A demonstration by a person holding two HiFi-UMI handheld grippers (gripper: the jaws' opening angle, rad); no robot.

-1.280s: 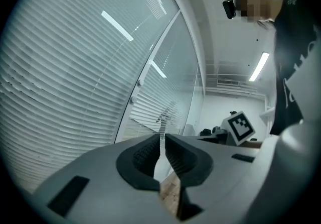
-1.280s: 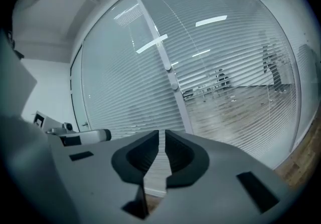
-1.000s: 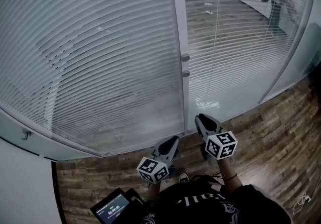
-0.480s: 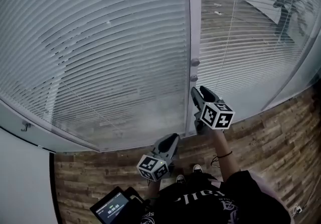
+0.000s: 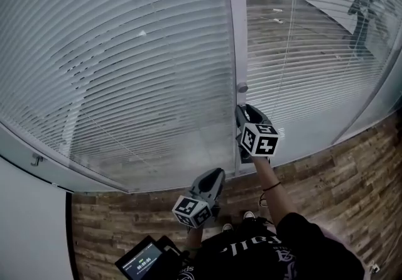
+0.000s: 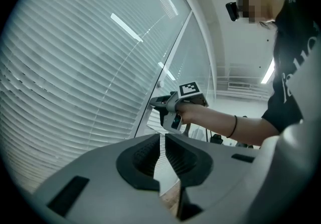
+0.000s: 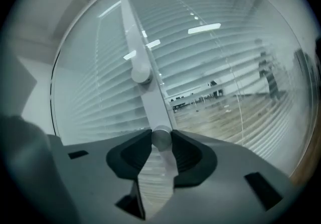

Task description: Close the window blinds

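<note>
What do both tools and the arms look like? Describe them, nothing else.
The left tool and right tool are grey shells with black ribbed pads, each carrying a white cube of black square markers. Arms are bare below a black short-sleeved shirt; a thin black band circles the right wrist.

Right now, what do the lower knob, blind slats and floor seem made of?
The lower knob: probably brushed metal, grey with soft sheen; blind slats: thin pale strips, likely aluminium or plastic; floor: wood-look planks, grain visible, real or laminate unclear.
</note>
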